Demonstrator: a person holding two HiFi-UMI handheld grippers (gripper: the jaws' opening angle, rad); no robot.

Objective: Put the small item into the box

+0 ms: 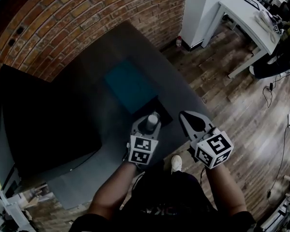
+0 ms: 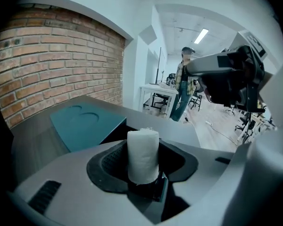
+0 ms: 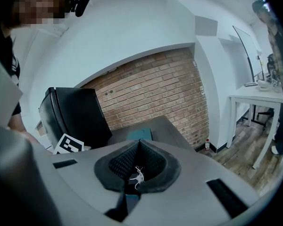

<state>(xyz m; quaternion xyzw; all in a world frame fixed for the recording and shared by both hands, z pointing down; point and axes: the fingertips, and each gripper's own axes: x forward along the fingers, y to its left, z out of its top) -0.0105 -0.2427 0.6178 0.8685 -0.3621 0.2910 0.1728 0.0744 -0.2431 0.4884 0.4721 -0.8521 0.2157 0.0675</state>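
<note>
Carry step: left gripper (image 1: 151, 121) fingers clamp the roll (image 2: 143, 154) over the worktop (image 1: 87, 71) near the teal box (image 1: 128, 86), right gripper (image 1: 186, 116) shut, empty; next, lower and release inside.

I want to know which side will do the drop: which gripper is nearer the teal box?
Left. The left gripper, shut on the white roll, is just off the near edge of the teal box. The right gripper, shut, is farther off to the right.
</note>
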